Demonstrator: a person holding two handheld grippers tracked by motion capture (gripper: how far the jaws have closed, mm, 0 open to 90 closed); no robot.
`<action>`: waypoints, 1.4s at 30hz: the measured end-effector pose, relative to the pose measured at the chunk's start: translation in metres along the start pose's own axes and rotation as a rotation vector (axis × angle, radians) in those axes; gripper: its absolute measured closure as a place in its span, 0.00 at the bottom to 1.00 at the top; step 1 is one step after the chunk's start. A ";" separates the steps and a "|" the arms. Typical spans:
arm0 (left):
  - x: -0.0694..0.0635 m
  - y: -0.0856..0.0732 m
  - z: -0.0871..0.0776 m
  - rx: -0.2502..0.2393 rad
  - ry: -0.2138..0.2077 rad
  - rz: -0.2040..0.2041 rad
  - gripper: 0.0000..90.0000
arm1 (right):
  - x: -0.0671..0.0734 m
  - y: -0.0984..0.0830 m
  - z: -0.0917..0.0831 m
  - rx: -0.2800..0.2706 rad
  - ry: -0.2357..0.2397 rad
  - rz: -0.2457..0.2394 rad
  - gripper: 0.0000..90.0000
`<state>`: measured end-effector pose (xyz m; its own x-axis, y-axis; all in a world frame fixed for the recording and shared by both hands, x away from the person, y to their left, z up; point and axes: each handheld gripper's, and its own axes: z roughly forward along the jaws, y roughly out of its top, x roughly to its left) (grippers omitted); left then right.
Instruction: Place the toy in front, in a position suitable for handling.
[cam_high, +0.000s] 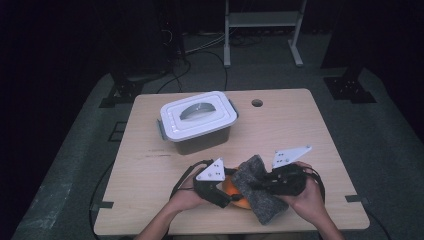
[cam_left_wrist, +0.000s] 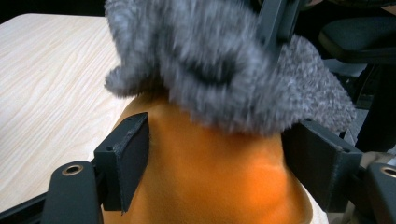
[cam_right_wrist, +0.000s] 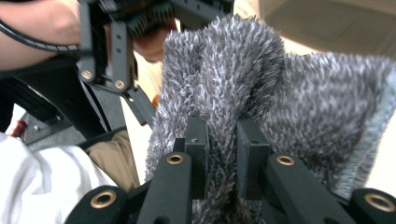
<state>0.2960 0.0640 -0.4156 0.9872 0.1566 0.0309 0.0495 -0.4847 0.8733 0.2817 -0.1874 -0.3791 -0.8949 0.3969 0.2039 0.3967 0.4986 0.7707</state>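
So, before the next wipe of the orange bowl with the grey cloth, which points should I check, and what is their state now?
1. Right hand-held gripper pinches the grey cloth: ok, jaws shut on a fold.
2. Left hand-held gripper steadies the orange bowl: cannot tell, jaws stand on both sides, contact unclear.
3. Cloth lies on the bowl: ok, it drapes over the top.
4. Bowl rests on the table: ok, near the front edge.
5. Lidded container stands apart from both hands: ok.
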 end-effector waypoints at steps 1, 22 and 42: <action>0.001 -0.001 -0.001 0.001 -0.003 -0.009 0.25 | -0.002 -0.002 0.002 -0.003 0.013 0.011 0.85; -0.003 0.001 0.001 0.006 -0.028 0.005 0.26 | -0.003 -0.003 -0.004 -0.009 0.023 0.020 0.85; 0.000 -0.001 0.001 0.045 -0.030 -0.027 0.18 | -0.003 -0.006 0.003 -0.013 0.046 0.024 0.85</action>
<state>0.2964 0.0634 -0.4172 0.9895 0.1447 -0.0070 0.0820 -0.5194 0.8506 0.2824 -0.1893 -0.3865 -0.8937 0.3723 0.2502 0.4159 0.4787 0.7732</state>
